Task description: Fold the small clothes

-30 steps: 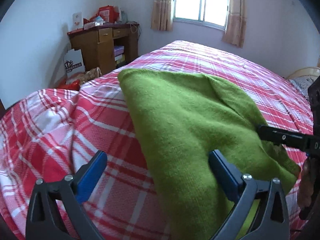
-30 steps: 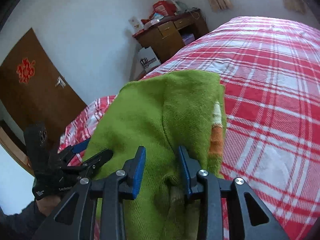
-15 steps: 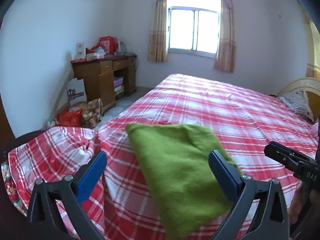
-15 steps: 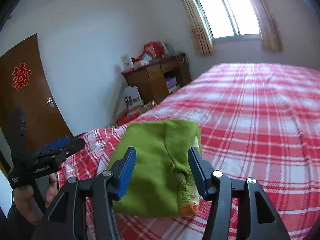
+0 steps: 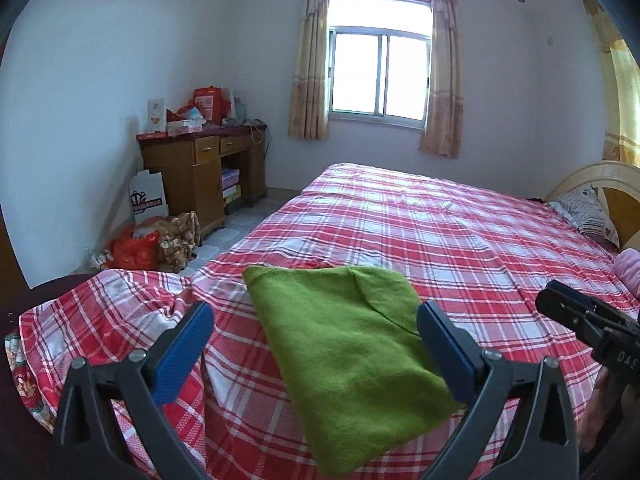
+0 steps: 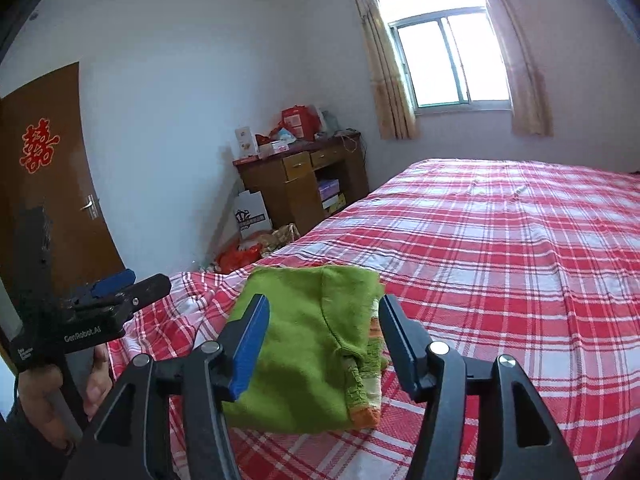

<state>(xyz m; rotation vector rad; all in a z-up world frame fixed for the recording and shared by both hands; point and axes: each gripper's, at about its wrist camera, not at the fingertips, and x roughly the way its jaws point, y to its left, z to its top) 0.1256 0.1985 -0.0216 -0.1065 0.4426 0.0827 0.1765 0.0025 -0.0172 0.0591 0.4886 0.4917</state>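
Observation:
A folded green knit garment (image 5: 352,352) lies flat on the red plaid bed sheet (image 5: 440,232) near the bed's foot corner. Its orange and striped hem (image 6: 366,400) shows at the lower right fold in the right wrist view. My left gripper (image 5: 314,310) hovers above and behind the garment, open wide with nothing between its blue pads. My right gripper (image 6: 324,300) also hangs above the garment (image 6: 304,344). Its jaws are opening and no cloth is between them. Each gripper appears at the edge of the other's view, held by a hand (image 6: 96,384).
A wooden desk (image 5: 200,172) with boxes on top stands by the far left wall, with bags (image 5: 136,248) on the floor beside it. A pillow (image 5: 588,212) and headboard are at the far right. A brown door (image 6: 40,184) is on the left.
Both grippers rose and drew back from the green garment. The right jaws widened and came off the cloth, which now lies folded on the bed.

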